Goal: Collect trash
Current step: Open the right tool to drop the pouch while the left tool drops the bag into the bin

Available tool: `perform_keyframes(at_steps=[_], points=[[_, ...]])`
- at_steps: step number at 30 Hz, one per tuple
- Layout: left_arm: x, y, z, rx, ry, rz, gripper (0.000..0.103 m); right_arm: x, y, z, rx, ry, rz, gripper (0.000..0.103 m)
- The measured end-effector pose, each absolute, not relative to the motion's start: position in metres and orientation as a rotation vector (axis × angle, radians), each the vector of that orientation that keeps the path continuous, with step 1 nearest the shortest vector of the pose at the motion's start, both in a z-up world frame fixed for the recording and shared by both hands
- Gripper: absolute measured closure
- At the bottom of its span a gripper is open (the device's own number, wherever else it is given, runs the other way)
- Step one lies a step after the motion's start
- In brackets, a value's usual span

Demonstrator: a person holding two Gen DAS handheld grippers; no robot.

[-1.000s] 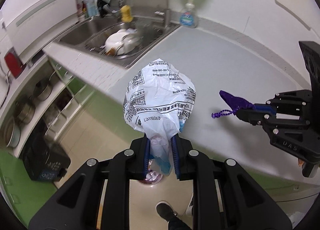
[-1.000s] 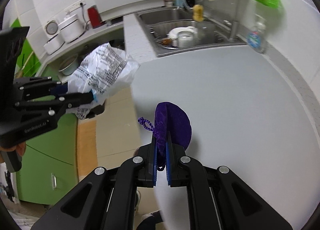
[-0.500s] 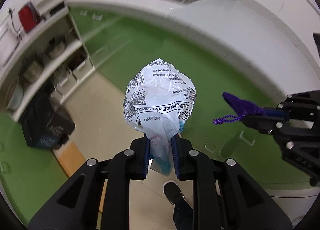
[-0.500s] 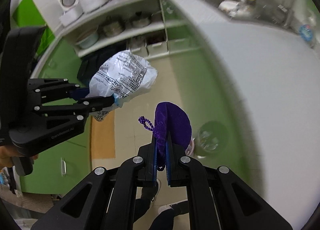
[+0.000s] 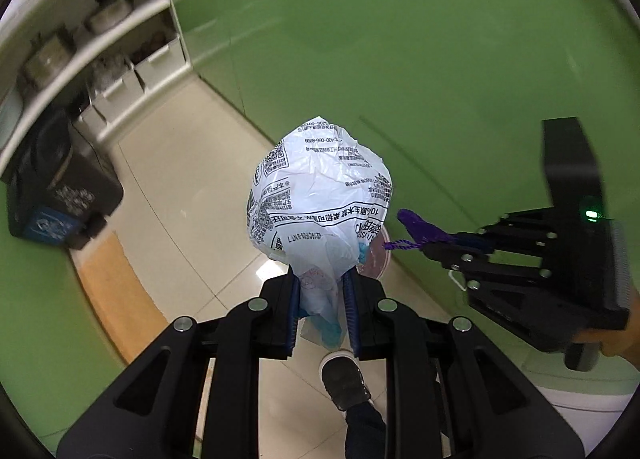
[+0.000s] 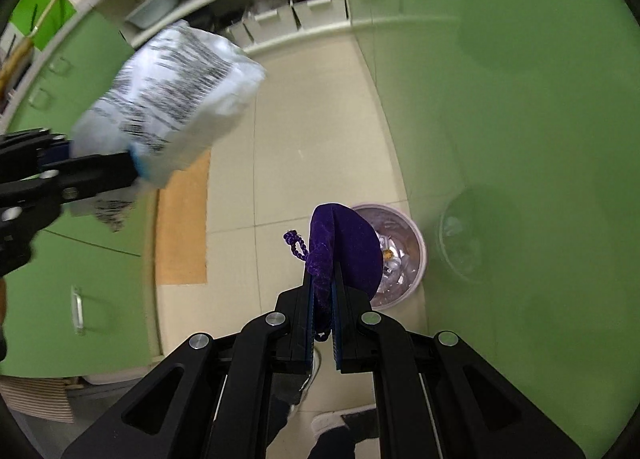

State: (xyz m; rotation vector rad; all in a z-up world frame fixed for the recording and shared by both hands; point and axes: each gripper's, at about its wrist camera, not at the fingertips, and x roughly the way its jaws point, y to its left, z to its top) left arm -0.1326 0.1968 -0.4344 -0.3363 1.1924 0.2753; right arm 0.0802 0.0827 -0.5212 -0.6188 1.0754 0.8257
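Note:
A crumpled white plastic bag with black print [image 5: 320, 195] is pinched in my left gripper [image 5: 322, 287], which is shut on its neck and points down at the floor. The same bag [image 6: 168, 95] appears blurred at the left of the right wrist view. My right gripper [image 6: 323, 283] is shut on a small purple drawstring pouch [image 6: 344, 251], also seen edge-on as the purple pouch [image 5: 420, 229] in the left wrist view. Below the pouch stands a small round pinkish trash bin [image 6: 404, 255] with shiny scraps inside, on the tiled floor. Part of the bin [image 5: 378, 255] peeks out behind the white bag.
Green cabinet doors [image 5: 400, 59] fill the right and top. Open white shelves with pots and boxes [image 5: 100, 39] stand at left, a black bag and box [image 5: 52, 195] beneath. An orange mat [image 6: 182, 227] lies on the beige tiles. A person's shoe [image 5: 344, 383] is below my grippers.
Both grippers have dropped from countertop height toward the floor, each keeping hold of its item. The counter and sink have left view; the trash bin now shows below the purple pouch.

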Motion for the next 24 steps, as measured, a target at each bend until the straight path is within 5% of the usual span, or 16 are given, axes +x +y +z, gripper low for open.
perform_keyframes(at_steps=[5, 7, 10, 24], points=[[-0.133, 0.201, -0.486, -0.362, 1.207, 0.28, 0.084, 0.106, 0.094, -0.577, -0.653, 1.076, 0.821, 0.085], [-0.133, 0.201, -0.502, -0.374, 1.215, 0.282, 0.084, 0.112, 0.096, -0.591, -0.66, 1.069, 0.816, 0.044], [-0.131, 0.202, -0.518, -0.385, 1.225, 0.28, 0.084, 0.115, 0.088, -0.594, -0.632, 1.052, 0.826, 0.013], [-0.1, 0.187, -0.549, -0.361, 1.282, 0.202, 0.084, 0.094, 0.054, -0.56, -0.615, 1.045, 0.739, 0.006]])
